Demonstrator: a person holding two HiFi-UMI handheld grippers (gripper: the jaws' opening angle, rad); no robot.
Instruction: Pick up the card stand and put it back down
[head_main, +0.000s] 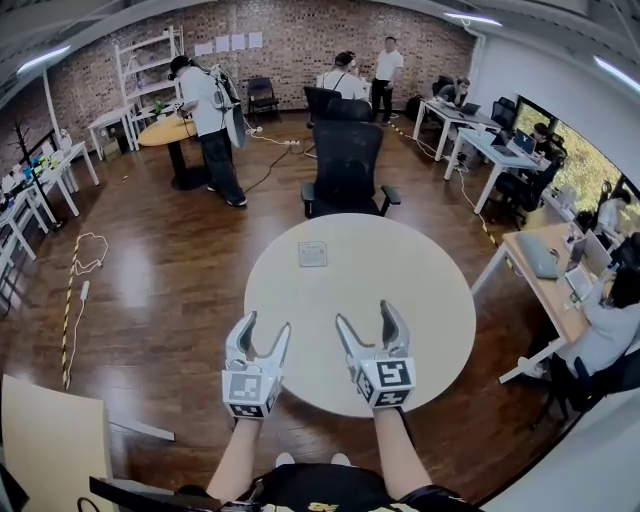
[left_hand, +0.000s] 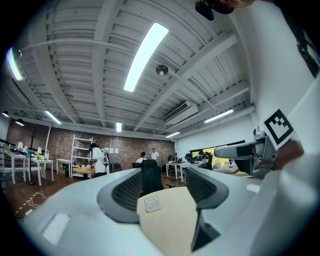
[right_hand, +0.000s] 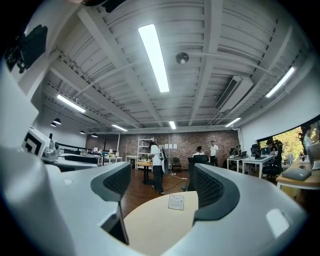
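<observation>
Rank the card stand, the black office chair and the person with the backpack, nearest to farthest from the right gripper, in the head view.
From the right gripper:
1. card stand, on the round table, slightly left.
2. black office chair, just beyond the table.
3. person with the backpack, far back left.

dark wood plank floor (head_main: 150, 300), white cable (head_main: 88, 250) loose at left. brick back wall (head_main: 300, 35), paper sheets (head_main: 230, 43) pinned. white side wall (head_main: 530, 70) at right, windows (head_main: 585, 165) with greenery beyond. white beamed ceiling (right_hand: 225, 45), long tube lights (right_hand: 154, 57) on. round beige table (head_main: 400, 270) in centre, black office chair (head_main: 347, 165) behind. white shelving (head_main: 150, 65) at back left, white desks (head_main: 490, 148) along right, people (head_main: 610, 325) seated.
</observation>
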